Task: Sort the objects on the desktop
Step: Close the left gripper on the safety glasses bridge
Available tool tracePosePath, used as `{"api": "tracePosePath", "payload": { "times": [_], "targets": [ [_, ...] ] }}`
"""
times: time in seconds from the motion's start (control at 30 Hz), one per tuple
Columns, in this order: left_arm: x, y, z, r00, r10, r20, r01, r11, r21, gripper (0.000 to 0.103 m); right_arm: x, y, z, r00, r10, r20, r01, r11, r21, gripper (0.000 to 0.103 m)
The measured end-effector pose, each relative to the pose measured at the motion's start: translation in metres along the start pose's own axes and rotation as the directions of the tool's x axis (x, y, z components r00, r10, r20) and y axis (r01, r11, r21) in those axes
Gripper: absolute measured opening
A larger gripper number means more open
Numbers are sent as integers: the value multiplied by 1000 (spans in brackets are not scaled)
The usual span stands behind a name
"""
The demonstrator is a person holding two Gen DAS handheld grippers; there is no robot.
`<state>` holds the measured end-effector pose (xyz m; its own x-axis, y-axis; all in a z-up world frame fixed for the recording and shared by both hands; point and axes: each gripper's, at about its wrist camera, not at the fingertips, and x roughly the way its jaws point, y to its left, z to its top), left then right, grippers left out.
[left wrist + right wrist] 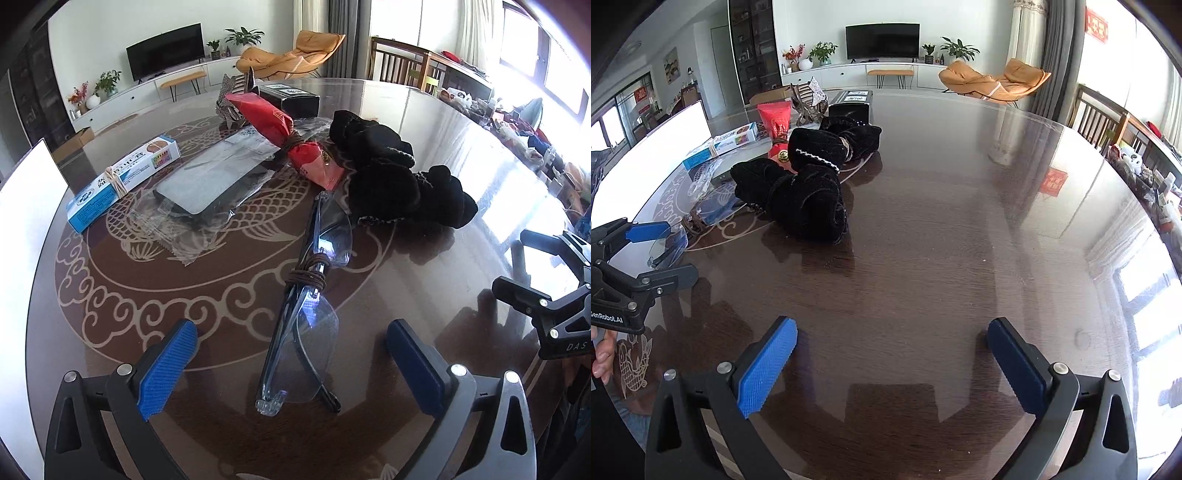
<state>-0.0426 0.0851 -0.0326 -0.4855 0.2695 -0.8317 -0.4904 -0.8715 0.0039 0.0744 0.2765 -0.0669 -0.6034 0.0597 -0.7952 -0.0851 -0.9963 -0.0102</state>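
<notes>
Clear safety glasses (306, 321), bound with a brown band, lie on the round wooden table (424, 280) between the open jaws of my left gripper (291, 349); the near lens sits between the blue pads, untouched. Beyond them lie black velvet bundles (391, 177), a red packet (291, 138), a plastic-wrapped dark item (207, 188) and a blue-white box (118, 181). My right gripper (892, 349) is open and empty over bare table, right of the velvet bundles (809, 184). The left gripper (646, 251) shows at the right wrist view's left edge, around the glasses (670, 243).
A black box (291, 96) and a patterned clip-like object (231, 99) sit at the far side. A white board (26, 206) stands at the left table edge. A cluttered sideboard (517, 122) runs along the right. The right gripper (546, 295) shows at the left view's right edge.
</notes>
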Motion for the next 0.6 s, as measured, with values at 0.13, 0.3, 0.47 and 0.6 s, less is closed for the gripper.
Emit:
{"api": "tracePosePath", "payload": {
  "times": [0.13, 0.3, 0.47, 0.6],
  "targets": [
    [6, 0, 7, 1000, -3, 0, 3, 1000, -1, 103, 0, 0, 0, 1000, -1, -1, 1, 1000, 0, 103],
    [15, 11, 21, 999, 42, -4, -42, 997, -67, 103, 0, 0, 0, 1000, -1, -1, 1, 1000, 1, 103],
    [12, 44, 15, 993, 121, -11, -121, 975, -188, 103, 0, 0, 0, 1000, -1, -1, 1, 1000, 1, 103],
    [10, 72, 10, 989, 149, -18, -149, 961, -232, 103, 0, 0, 0, 1000, -1, -1, 1, 1000, 1, 103]
  ]
}}
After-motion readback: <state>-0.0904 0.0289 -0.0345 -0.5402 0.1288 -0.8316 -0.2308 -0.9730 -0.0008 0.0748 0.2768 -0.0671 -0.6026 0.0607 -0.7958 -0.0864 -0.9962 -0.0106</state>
